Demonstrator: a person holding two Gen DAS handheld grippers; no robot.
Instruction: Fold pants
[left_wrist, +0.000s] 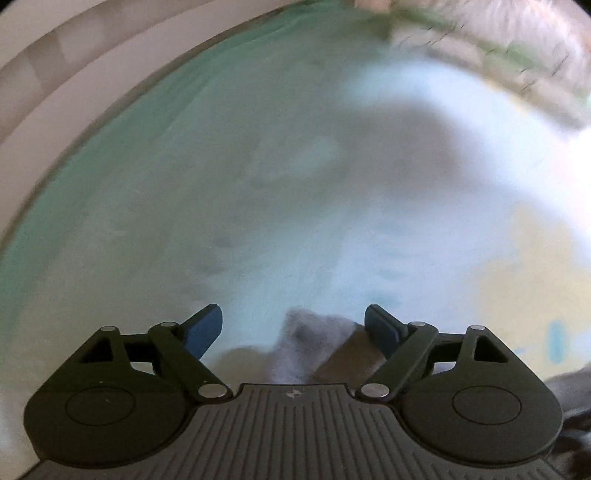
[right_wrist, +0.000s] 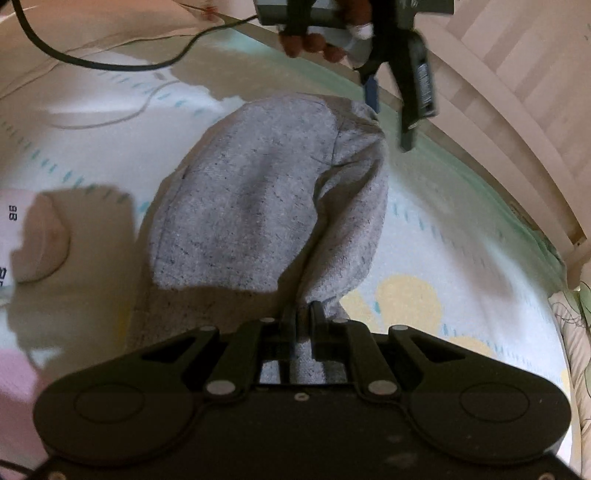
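Observation:
The grey pants (right_wrist: 266, 192) lie bunched on the pale patterned mat (right_wrist: 461, 266). My right gripper (right_wrist: 301, 314) is shut on a fold of the grey pants at their near end, and cloth runs back between the fingers. My left gripper (left_wrist: 293, 325) is open, with its blue-padded fingers (left_wrist: 205, 328) wide apart just above a grey corner of the pants (left_wrist: 314, 339). In the right wrist view the left gripper (right_wrist: 391, 114) hangs over the far end of the pants, held by a hand. The left wrist view is blurred.
A black cable (right_wrist: 110, 64) curls across the far left of the mat. A white slatted rail (right_wrist: 517, 92) borders the mat at the right. A pink and white object (right_wrist: 14, 229) sits at the left edge. Yellow shapes (right_wrist: 410, 299) are printed on the mat.

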